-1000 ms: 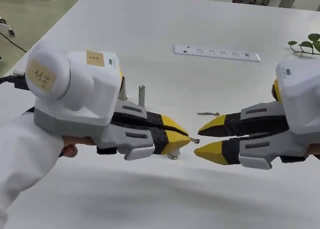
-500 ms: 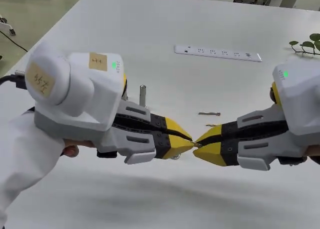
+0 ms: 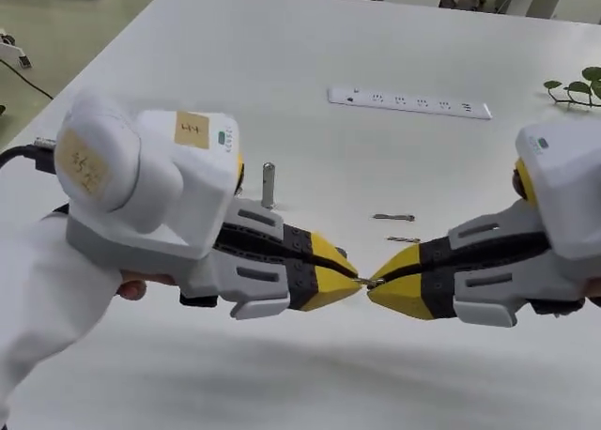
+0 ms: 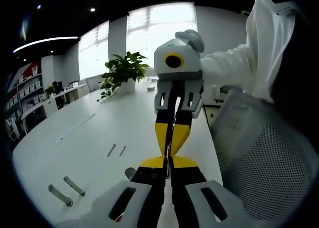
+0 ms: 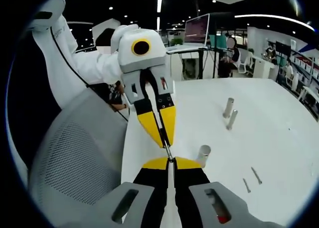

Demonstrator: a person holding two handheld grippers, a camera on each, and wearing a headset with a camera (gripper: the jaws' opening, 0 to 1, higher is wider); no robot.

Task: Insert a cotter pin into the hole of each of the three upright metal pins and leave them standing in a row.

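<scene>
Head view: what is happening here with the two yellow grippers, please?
A person holds a gripper in each hand above a white table. The left gripper and right gripper meet tip to tip, both shut on one small cotter pin. Two spare cotter pins lie on the table. Three metal pins stand upright nearby.

left tool (image 3: pixel 349 278), right tool (image 3: pixel 376 284) tip to tip; metal pin (image 3: pixel 268 185) behind left; cotter pins (image 3: pixel 392 217) behind right; power strip (image 3: pixel 408 101) beyond.
</scene>
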